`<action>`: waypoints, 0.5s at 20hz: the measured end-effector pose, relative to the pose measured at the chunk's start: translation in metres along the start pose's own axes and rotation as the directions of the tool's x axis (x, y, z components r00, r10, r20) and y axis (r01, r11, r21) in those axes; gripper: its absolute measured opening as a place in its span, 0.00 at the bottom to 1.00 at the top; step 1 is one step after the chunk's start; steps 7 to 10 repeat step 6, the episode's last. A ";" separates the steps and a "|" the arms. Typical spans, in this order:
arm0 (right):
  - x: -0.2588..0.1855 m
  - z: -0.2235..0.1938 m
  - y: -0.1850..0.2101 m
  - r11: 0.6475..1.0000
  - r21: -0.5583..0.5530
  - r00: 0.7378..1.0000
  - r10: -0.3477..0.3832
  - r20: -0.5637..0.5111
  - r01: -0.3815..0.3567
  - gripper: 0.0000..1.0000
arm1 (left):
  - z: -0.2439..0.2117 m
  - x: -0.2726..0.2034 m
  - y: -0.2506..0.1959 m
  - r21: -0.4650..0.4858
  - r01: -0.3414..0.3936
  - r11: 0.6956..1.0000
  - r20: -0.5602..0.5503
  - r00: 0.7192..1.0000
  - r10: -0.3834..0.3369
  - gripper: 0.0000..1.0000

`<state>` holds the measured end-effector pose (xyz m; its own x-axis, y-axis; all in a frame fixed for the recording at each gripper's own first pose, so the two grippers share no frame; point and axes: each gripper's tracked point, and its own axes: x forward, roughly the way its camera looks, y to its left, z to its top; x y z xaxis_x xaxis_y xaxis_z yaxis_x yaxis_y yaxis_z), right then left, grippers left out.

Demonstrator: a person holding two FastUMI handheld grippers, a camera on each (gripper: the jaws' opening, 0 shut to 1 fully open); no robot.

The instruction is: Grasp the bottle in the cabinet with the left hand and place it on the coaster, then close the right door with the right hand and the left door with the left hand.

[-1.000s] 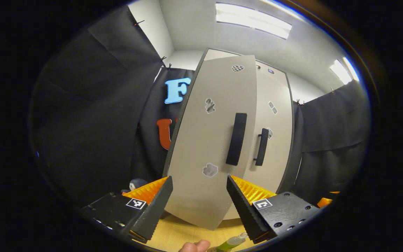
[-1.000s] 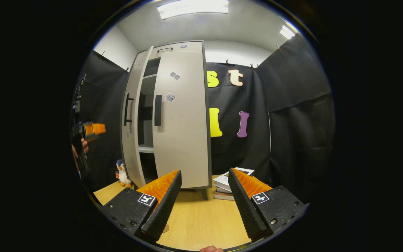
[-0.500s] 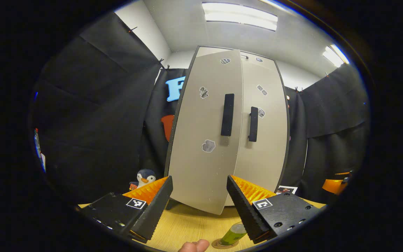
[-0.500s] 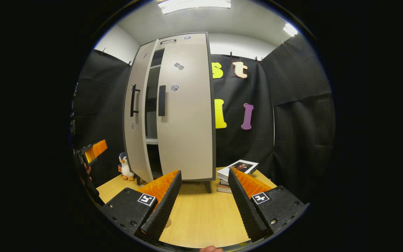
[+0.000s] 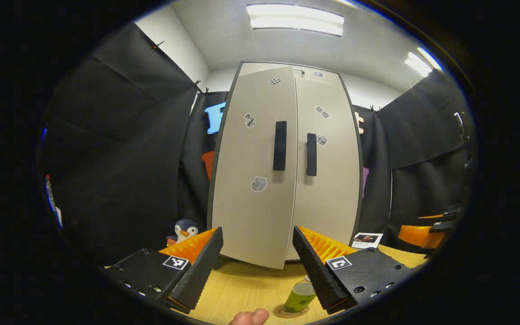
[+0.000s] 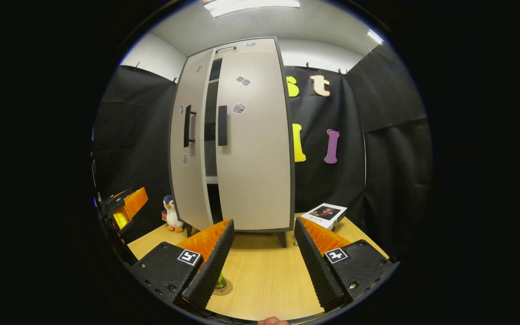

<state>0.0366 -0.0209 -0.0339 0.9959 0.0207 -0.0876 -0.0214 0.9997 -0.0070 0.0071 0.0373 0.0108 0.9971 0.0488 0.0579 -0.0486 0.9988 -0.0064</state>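
The tall grey cabinet has its right door [image 5: 328, 189] flush and its left door [image 5: 248, 203] a little ajar, the lower corner standing out. In the right gripper view a dark slit shows between the left door [image 6: 188, 180] and the right door [image 6: 255, 158]. The green bottle [image 5: 299, 295] stands upright on the round coaster [image 5: 287, 312] on the wooden table, partly behind one finger. My left gripper [image 5: 256, 266] is open, empty, back from the doors. My right gripper [image 6: 261, 262] is open and empty too, with the bottle [image 6: 220, 282] peeking past its left finger.
A toy penguin [image 6: 171, 214] stands left of the cabinet's foot. A stack of books [image 6: 325, 214] lies to its right. The other gripper [image 5: 422, 234] hangs at the far right of the left gripper view, and the left one [image 6: 124, 207] at the left edge of the right gripper view.
The left door has swung nearer to shut and the gap has narrowed. Both grippers have drawn back from the cabinet, bringing the bottle and coaster into sight.
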 end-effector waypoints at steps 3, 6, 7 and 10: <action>0.003 0.006 -0.003 1.000 0.009 1.000 0.001 0.008 -0.001 0.83 | 0.001 0.004 -0.004 0.004 0.012 1.000 -0.009 1.000 -0.012 0.99; 0.003 0.014 -0.007 1.000 0.020 1.000 -0.002 0.030 0.002 0.83 | 0.002 0.008 -0.008 0.019 0.020 1.000 -0.009 1.000 -0.020 0.95; 0.003 0.014 -0.007 1.000 0.020 1.000 -0.002 0.030 0.002 0.83 | 0.002 0.008 -0.008 0.019 0.020 1.000 -0.009 1.000 -0.020 0.95; 0.003 0.014 -0.007 1.000 0.020 1.000 -0.002 0.030 0.002 0.83 | 0.002 0.008 -0.008 0.019 0.020 1.000 -0.009 1.000 -0.020 0.95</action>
